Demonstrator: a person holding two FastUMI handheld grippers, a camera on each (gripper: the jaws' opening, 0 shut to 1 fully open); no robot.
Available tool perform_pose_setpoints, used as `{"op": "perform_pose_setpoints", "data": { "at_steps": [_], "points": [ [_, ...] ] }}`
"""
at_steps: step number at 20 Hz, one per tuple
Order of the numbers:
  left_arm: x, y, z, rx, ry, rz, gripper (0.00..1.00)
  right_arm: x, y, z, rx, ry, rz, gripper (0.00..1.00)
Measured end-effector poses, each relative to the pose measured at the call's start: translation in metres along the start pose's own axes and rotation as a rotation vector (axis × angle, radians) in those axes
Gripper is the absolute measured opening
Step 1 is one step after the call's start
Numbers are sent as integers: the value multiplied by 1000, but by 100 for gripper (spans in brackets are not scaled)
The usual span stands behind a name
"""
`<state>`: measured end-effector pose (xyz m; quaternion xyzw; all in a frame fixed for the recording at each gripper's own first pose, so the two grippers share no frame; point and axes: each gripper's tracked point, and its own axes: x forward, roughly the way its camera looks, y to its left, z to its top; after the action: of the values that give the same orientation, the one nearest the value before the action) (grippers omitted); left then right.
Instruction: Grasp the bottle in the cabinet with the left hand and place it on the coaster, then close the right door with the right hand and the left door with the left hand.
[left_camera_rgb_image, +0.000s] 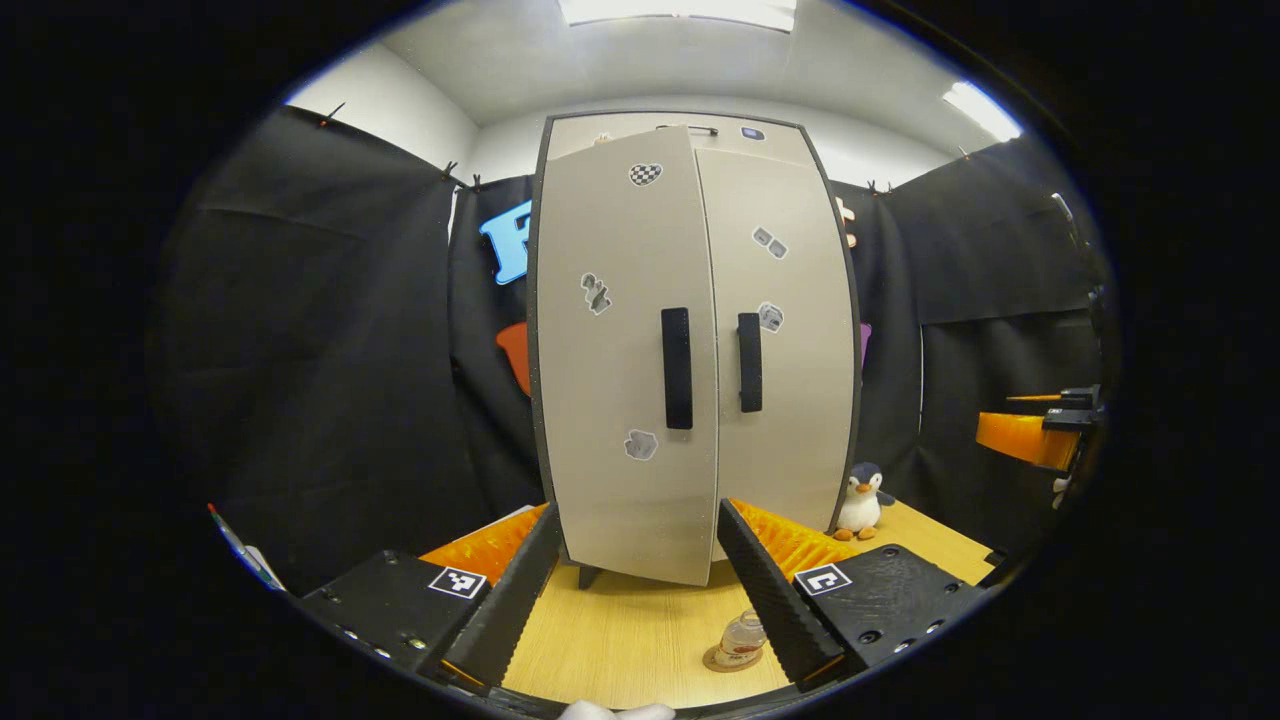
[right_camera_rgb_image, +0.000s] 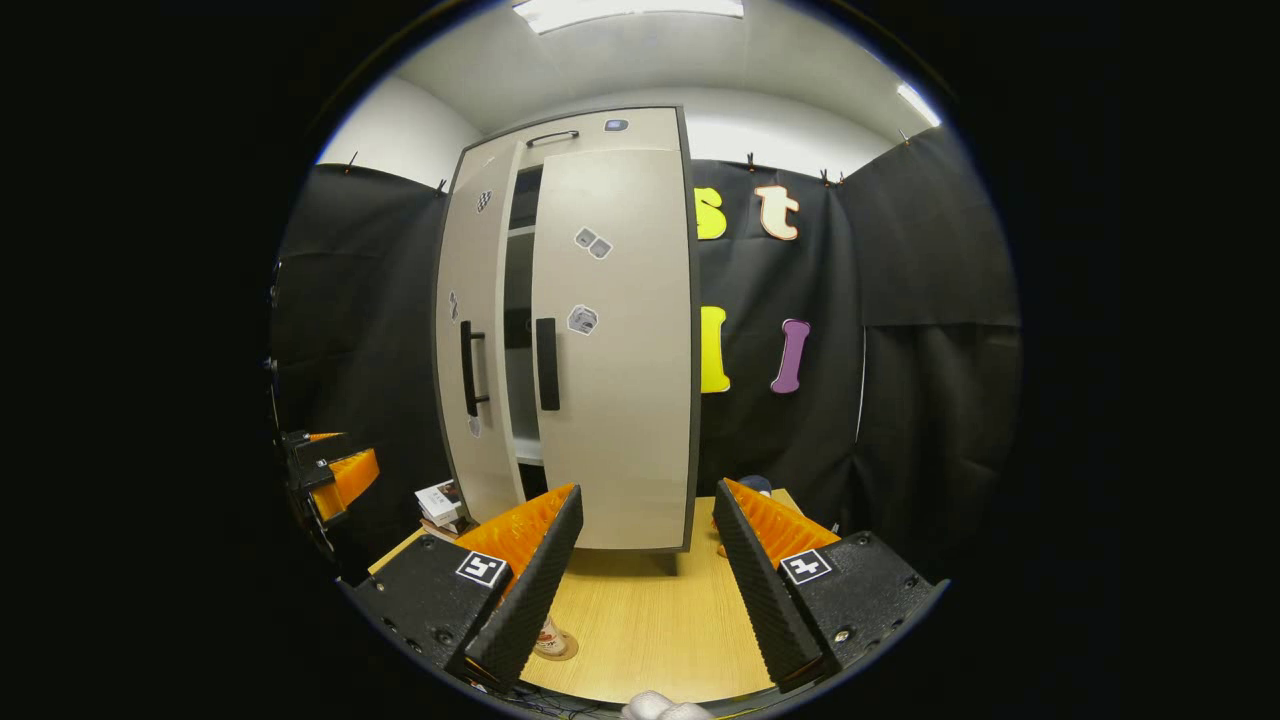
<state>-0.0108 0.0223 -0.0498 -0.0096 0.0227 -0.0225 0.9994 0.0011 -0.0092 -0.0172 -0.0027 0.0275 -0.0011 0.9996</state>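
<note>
Left gripper (left_camera_rgb_image: 635, 560): fingers spread apart, nothing between them, held before the cabinet over the table.
Right gripper (right_camera_rgb_image: 645, 545): fingers likewise parted, gripping nothing.
Small clear plastic bottle (left_camera_rgb_image: 742, 637): upright on the round brown coaster (left_camera_rgb_image: 728, 660), on the light wooden table (left_camera_rgb_image: 630, 640).
Tall beige two-door cabinet (left_camera_rgb_image: 690, 340): right door (right_camera_rgb_image: 612, 350) shut; left door (right_camera_rgb_image: 472, 340) ajar, the gap plain in the right gripper view.
Plush penguin (left_camera_rgb_image: 861, 500): beside the cabinet's right foot, left gripper view.
Stacked books (right_camera_rgb_image: 441, 502): left of the cabinet, right gripper view.
</note>
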Motion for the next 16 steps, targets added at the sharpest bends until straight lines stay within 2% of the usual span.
{"op": "perform_pose_setpoints", "data": {
  "at_steps": [16],
  "points": [
    [6,-14,16,-2,-18,-13,95,-4,-5,2,9,-12,-7,82]
  ]
}}
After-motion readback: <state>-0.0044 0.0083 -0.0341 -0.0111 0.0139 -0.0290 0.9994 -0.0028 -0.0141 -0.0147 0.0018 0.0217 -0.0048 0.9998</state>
